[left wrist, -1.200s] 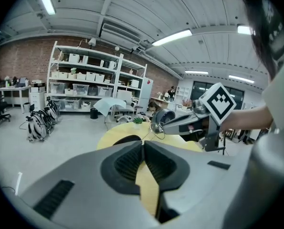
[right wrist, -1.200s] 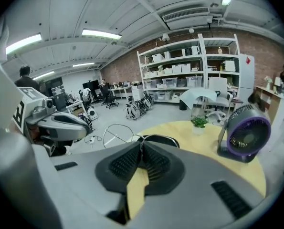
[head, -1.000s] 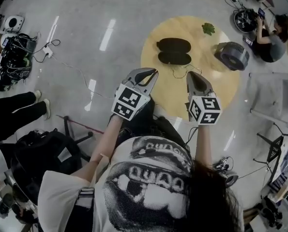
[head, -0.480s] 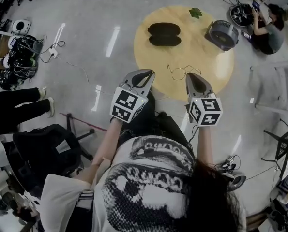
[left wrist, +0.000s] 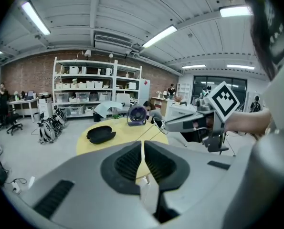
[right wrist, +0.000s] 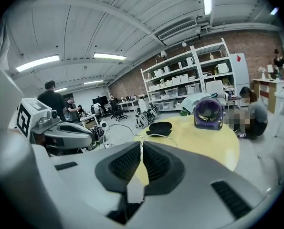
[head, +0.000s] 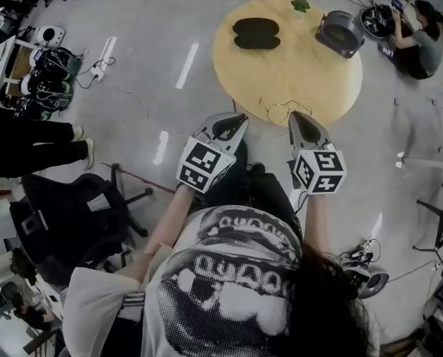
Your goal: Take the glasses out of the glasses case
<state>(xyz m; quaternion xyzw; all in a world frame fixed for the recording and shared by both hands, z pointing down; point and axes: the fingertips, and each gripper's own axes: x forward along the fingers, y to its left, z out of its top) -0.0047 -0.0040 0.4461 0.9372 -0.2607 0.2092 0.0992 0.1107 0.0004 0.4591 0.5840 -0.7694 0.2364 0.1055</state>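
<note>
Open glasses case [head: 256, 33] on far side of table [head: 310, 69]; glasses [head: 280, 111] at near edge, between left claw [head: 239, 118], right claw [head: 296, 117].

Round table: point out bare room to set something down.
Free: the middle of the table, between the glasses case, the fan and the glasses at the near edge. Crowded: the far edge, with case, plant and fan.

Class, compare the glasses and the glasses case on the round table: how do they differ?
The glasses are a thin wire outline; the glasses case is a solid black shape. The glasses lie at the near edge of the table, the glasses case at its far side. Both rest on the yellow top, apart from each other.
</note>
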